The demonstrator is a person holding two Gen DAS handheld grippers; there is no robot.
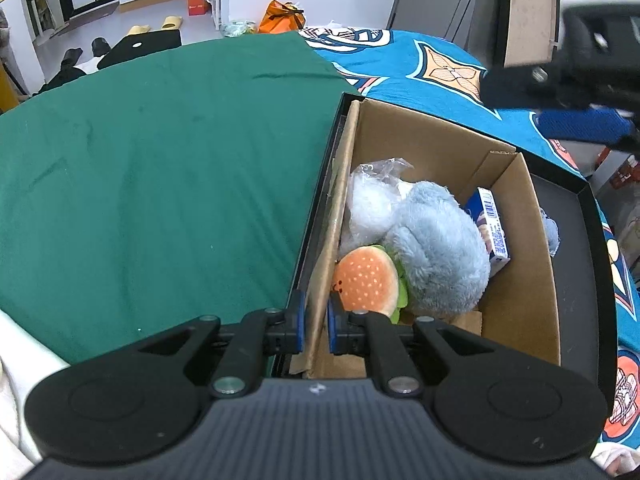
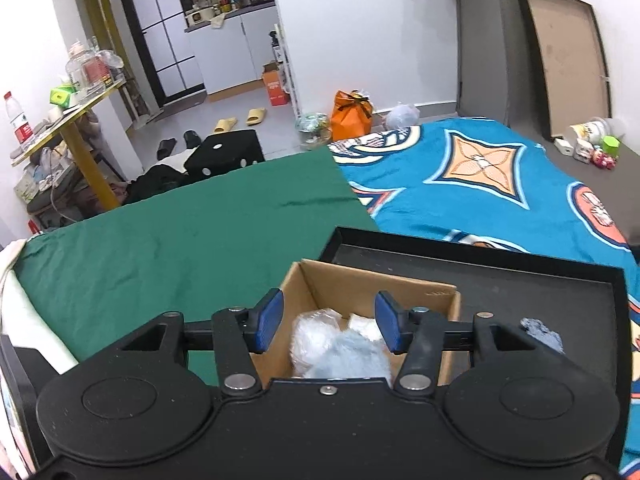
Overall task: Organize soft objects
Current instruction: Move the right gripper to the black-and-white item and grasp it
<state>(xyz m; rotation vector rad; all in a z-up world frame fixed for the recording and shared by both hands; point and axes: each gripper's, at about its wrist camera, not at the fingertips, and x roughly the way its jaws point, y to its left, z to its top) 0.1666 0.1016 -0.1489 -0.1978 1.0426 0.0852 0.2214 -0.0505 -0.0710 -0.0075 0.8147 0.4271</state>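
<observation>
An open cardboard box (image 1: 532, 264) stands in a black tray (image 1: 576, 264) on the bed. Inside lie a blue-grey plush (image 1: 436, 252), a burger plush (image 1: 366, 280), a white plush in a clear bag (image 1: 370, 208) and a small blue-and-white carton (image 1: 492, 228). My left gripper (image 1: 316, 320) is shut on the box's left wall, one blue pad on each side. My right gripper (image 2: 330, 322) hangs open above the box (image 2: 360, 284) with nothing between its pads; it also shows blurred at the top right as the right gripper (image 1: 580, 72). A small blue-grey plush piece (image 2: 540, 334) lies on the tray (image 2: 520, 280).
The bed carries a green sheet (image 1: 160, 160) on the left and a blue patterned blanket (image 2: 480, 184) on the right. A framed board (image 2: 564, 60) leans on the far wall. Small items (image 2: 592, 144) sit beside it. Slippers, bags and a yellow table (image 2: 80, 120) stand beyond the bed.
</observation>
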